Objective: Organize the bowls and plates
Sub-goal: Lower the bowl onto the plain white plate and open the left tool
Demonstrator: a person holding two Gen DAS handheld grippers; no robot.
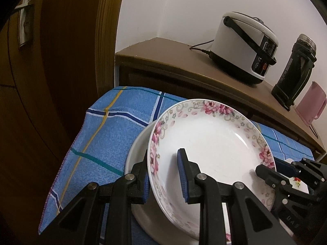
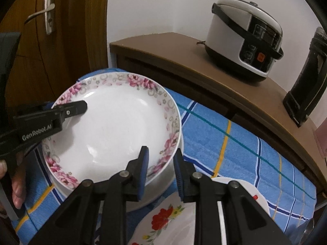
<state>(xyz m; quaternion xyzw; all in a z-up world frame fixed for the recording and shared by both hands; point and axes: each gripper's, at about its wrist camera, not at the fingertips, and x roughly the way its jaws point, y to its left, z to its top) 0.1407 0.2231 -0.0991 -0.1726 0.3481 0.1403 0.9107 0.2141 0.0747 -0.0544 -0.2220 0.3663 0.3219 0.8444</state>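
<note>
A white plate with a pink flower rim point(image 1: 212, 143) point(image 2: 114, 130) is held tilted over a plain white bowl point(image 1: 134, 151) point(image 2: 163, 185) on the blue checked cloth. My left gripper point(image 1: 163, 175) straddles the plate's left rim, one finger inside, one outside; it also shows in the right wrist view point(image 2: 67, 108). My right gripper point(image 2: 160, 173) straddles the plate's right rim with a visible gap between the pads; it also shows in the left wrist view point(image 1: 267, 167). A red-flowered plate point(image 2: 169, 222) lies below my right gripper.
A wooden cabinet point(image 1: 163, 61) stands behind the cloth-covered table point(image 1: 106, 134), with a rice cooker point(image 1: 245, 47), a black flask point(image 1: 294, 69) and a pink jug point(image 1: 310, 104). A wooden door point(image 2: 51, 40) is to the left. Another white dish point(image 2: 255, 196) lies at right.
</note>
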